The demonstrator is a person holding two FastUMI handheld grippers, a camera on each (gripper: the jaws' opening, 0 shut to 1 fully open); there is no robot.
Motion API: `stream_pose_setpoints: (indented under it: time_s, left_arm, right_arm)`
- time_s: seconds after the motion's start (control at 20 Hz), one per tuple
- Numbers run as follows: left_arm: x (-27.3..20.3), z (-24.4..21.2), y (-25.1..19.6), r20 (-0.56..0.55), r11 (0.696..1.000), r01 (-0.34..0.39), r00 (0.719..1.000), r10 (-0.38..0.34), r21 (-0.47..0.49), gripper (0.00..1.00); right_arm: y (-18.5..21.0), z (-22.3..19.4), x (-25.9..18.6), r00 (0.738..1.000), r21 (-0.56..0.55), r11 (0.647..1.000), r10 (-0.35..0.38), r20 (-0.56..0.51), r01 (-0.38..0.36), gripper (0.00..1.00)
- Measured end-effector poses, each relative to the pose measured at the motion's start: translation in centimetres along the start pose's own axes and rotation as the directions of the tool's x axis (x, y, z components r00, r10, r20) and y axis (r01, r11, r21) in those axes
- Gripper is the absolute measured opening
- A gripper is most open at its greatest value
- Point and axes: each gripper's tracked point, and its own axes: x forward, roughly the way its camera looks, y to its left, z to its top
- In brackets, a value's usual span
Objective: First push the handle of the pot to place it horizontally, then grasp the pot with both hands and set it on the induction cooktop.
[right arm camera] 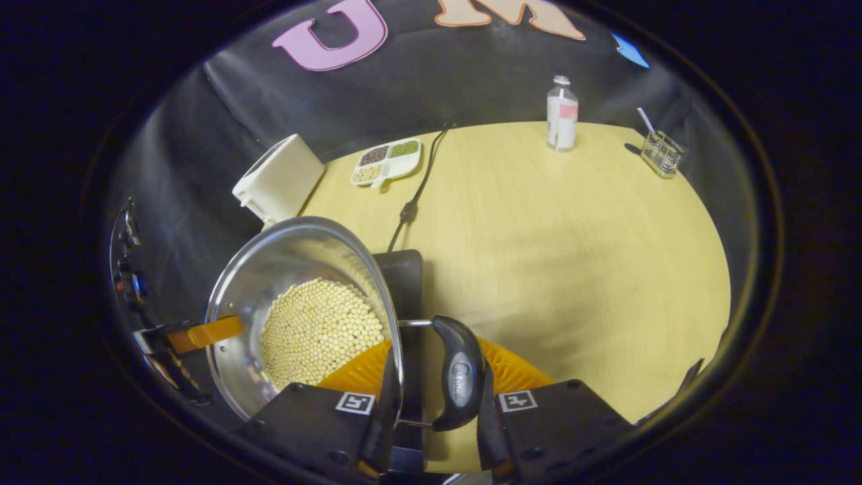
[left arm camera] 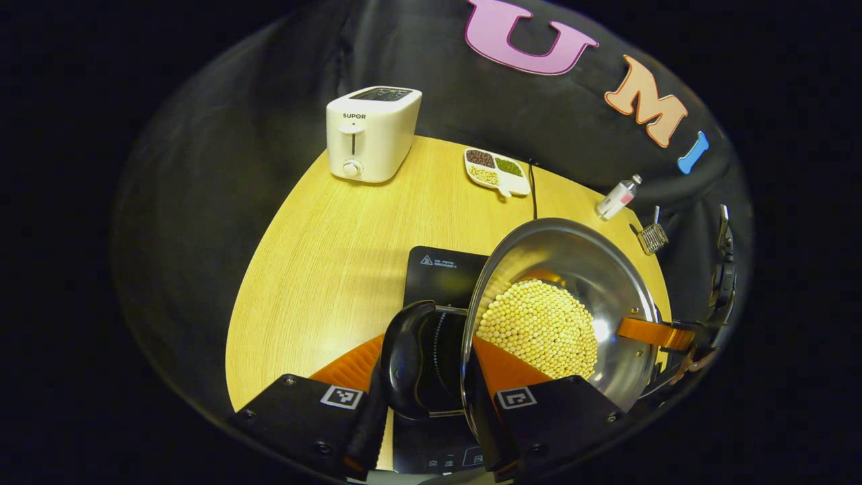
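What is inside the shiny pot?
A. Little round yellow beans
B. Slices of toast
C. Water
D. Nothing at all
A. The pot holds a heap of small pale yellow beans, seen in both the left gripper view and the right gripper view.

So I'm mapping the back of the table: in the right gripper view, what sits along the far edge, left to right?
Toaster → divided dish → cord → bottle → wire holder.
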Motion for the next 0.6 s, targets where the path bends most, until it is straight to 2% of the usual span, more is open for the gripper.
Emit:
stream_pose_setpoints:
  time_s: [0.1,0.25,0.3,0.45,0.5,0.55,0.6]
  left_arm:
    - [0.4,-0.1,0.5,0.000,1.000,0.005,1.000,-0.005,0.000,0.58]
    - [0.8,-0.4,1.2,-0.004,1.000,0.006,1.000,-0.006,-0.003,0.60]
    - [1.0,-0.6,1.5,-0.007,1.000,0.002,1.000,-0.002,0.000,0.60]
    - [1.3,-0.7,2.0,0.001,1.000,0.005,1.000,-0.005,-0.003,0.58]
    - [1.3,-0.8,2.0,-0.001,1.000,0.006,1.000,-0.006,-0.004,0.60]
    - [1.5,-0.8,1.9,0.001,1.000,0.009,1.000,-0.009,-0.004,0.58]
    - [1.5,-0.8,1.9,0.002,1.000,0.013,1.000,-0.013,-0.006,0.60]
  right_arm:
    - [0.4,-0.1,0.5,1.000,0.002,1.000,-0.002,-0.001,0.002,0.52]
    - [0.7,-0.6,1.2,1.000,0.006,1.000,-0.007,-0.009,0.007,0.52]
    - [0.9,-0.9,1.5,1.000,0.008,1.000,-0.008,-0.014,0.008,0.46]
    - [1.2,-1.2,2.0,1.000,0.006,1.000,-0.008,-0.011,0.008,0.46]
    - [1.1,-1.2,1.9,1.000,0.007,1.000,-0.007,-0.014,0.007,0.46]
    - [1.1,-1.1,2.0,1.000,0.009,1.000,-0.008,-0.014,0.008,0.46]
    - [1.0,-1.1,2.0,1.000,0.008,1.000,-0.010,-0.012,0.010,0.46]
